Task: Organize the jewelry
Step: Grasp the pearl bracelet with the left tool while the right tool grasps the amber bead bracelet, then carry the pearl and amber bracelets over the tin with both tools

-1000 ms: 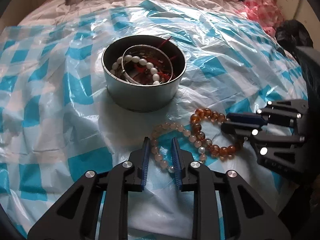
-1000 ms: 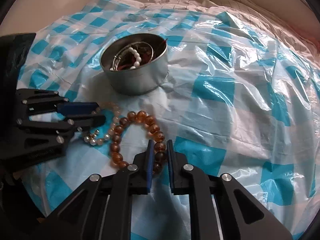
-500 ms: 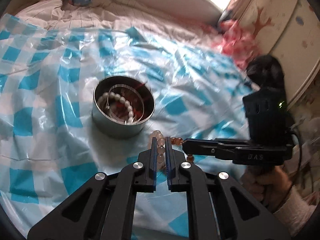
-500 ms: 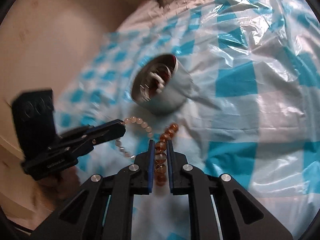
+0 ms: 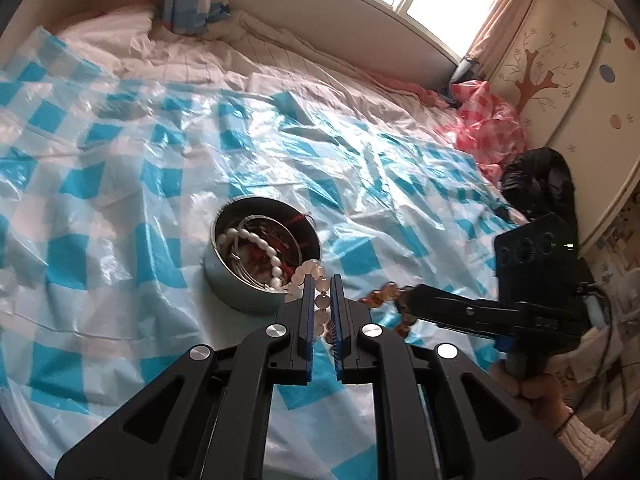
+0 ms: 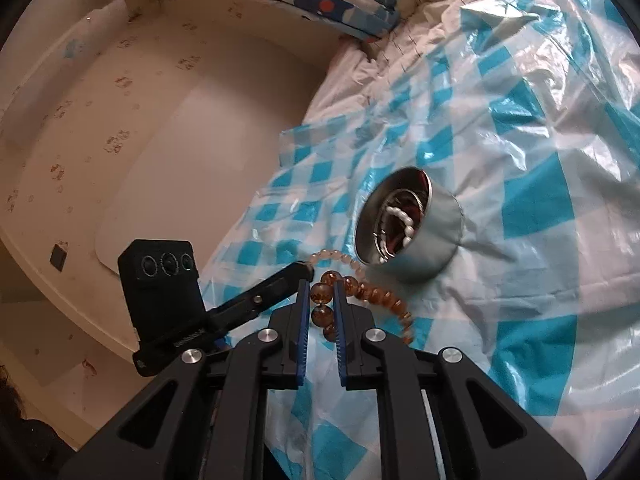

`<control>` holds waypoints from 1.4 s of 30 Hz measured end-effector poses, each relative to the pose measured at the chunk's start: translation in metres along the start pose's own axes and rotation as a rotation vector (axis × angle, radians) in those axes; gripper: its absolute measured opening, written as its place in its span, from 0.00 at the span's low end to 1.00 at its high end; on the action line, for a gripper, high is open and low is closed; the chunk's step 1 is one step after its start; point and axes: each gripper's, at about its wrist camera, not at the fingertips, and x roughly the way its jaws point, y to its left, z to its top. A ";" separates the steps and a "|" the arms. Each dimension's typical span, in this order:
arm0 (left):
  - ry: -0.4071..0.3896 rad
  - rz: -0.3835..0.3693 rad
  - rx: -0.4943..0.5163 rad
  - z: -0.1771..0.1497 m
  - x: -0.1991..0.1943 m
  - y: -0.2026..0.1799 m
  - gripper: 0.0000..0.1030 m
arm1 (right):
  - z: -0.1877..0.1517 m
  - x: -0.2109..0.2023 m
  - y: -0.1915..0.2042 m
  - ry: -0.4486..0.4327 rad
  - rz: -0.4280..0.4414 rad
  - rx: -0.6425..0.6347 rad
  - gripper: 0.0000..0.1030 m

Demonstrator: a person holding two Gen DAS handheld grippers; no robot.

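A round metal tin (image 5: 224, 272) (image 6: 436, 236) sits on the blue-and-white checked plastic sheet (image 5: 120, 184) and holds a white bead bracelet, bangles and red pieces. My left gripper (image 5: 321, 280) is shut on a pale pink bead bracelet (image 5: 316, 270), held up in the air near the tin's rim. My right gripper (image 6: 322, 286) is shut on an amber bead bracelet (image 6: 376, 294), also lifted, to the right of the left gripper. The pink bracelet (image 6: 332, 256) shows in the right wrist view beside the tin.
The sheet covers a bed with pale bedding (image 5: 256, 64). A pink checked bag (image 5: 488, 120) and a black bag (image 5: 536, 176) lie at the right edge. A patterned pillow (image 6: 332, 4) lies at the head, beside the wall (image 6: 160, 120).
Both grippers have closed on their bracelets and lifted them off the sheet. The cameras have risen and tilted, so the tin now sits lower and farther in view.
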 end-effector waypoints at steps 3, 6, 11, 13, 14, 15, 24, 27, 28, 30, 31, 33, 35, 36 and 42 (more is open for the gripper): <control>-0.022 0.089 0.043 0.001 0.001 -0.007 0.07 | 0.001 -0.001 0.004 -0.014 0.005 -0.021 0.12; -0.037 0.125 0.063 0.003 0.000 -0.011 0.07 | 0.002 -0.001 0.007 -0.020 0.001 -0.038 0.12; -0.055 0.160 0.089 0.006 -0.002 -0.013 0.07 | 0.002 0.000 0.011 -0.023 -0.006 -0.060 0.12; -0.060 0.178 0.099 0.006 -0.002 -0.015 0.07 | 0.003 -0.001 0.012 -0.027 -0.001 -0.065 0.12; -0.062 0.183 0.103 0.006 -0.003 -0.016 0.07 | 0.002 -0.001 0.013 -0.028 -0.002 -0.067 0.12; -0.066 0.188 0.102 0.006 -0.003 -0.016 0.07 | 0.002 -0.001 0.013 -0.028 -0.004 -0.071 0.12; -0.091 0.203 0.096 0.007 -0.006 -0.017 0.07 | 0.004 -0.003 0.017 -0.052 -0.041 -0.108 0.12; -0.091 0.204 0.098 0.008 -0.006 -0.017 0.07 | 0.004 -0.003 0.018 -0.055 -0.060 -0.122 0.12; -0.092 0.205 0.098 0.008 -0.006 -0.017 0.07 | 0.005 -0.002 0.018 -0.057 -0.065 -0.124 0.12; -0.094 0.203 0.094 0.008 -0.007 -0.016 0.07 | 0.005 -0.002 0.018 -0.061 -0.080 -0.132 0.12; -0.096 0.203 0.092 0.009 -0.007 -0.017 0.07 | 0.006 -0.002 0.019 -0.063 -0.085 -0.134 0.12; -0.105 0.195 0.083 0.011 -0.008 -0.016 0.07 | 0.007 -0.003 0.018 -0.073 -0.096 -0.137 0.12; -0.115 0.187 0.072 0.013 -0.010 -0.016 0.07 | 0.008 -0.004 0.017 -0.084 -0.100 -0.137 0.12; -0.118 0.182 0.068 0.014 -0.010 -0.015 0.07 | 0.009 -0.004 0.017 -0.088 -0.100 -0.137 0.12; -0.135 0.161 0.025 0.022 -0.009 -0.009 0.07 | 0.017 -0.005 0.015 -0.116 -0.107 -0.134 0.12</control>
